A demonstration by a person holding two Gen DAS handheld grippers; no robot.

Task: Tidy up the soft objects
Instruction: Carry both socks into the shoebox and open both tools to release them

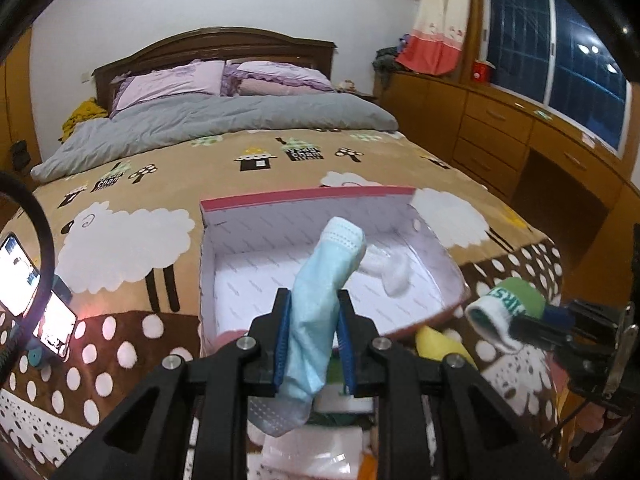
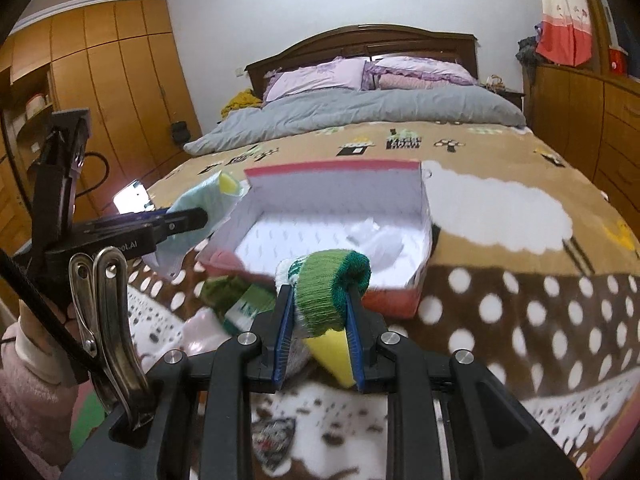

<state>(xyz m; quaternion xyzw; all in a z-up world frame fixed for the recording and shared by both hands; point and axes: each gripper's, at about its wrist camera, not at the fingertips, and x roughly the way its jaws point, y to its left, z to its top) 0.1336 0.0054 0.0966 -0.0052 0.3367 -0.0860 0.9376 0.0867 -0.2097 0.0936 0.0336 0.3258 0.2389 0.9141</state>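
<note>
My left gripper is shut on a light blue sock, held just above the near edge of an open pink-rimmed white box on the bed. A white sock lies inside the box at its right. My right gripper is shut on a green sock with a dark green toe, held in front of the box. The green sock shows in the left wrist view at the right. The left gripper with the blue sock shows at the left in the right wrist view.
More socks lie on the blanket before the box: a yellow one, a green-and-white one, a yellow one. A lit phone on a stand is at the left. Wooden drawers line the right wall, wardrobes the left.
</note>
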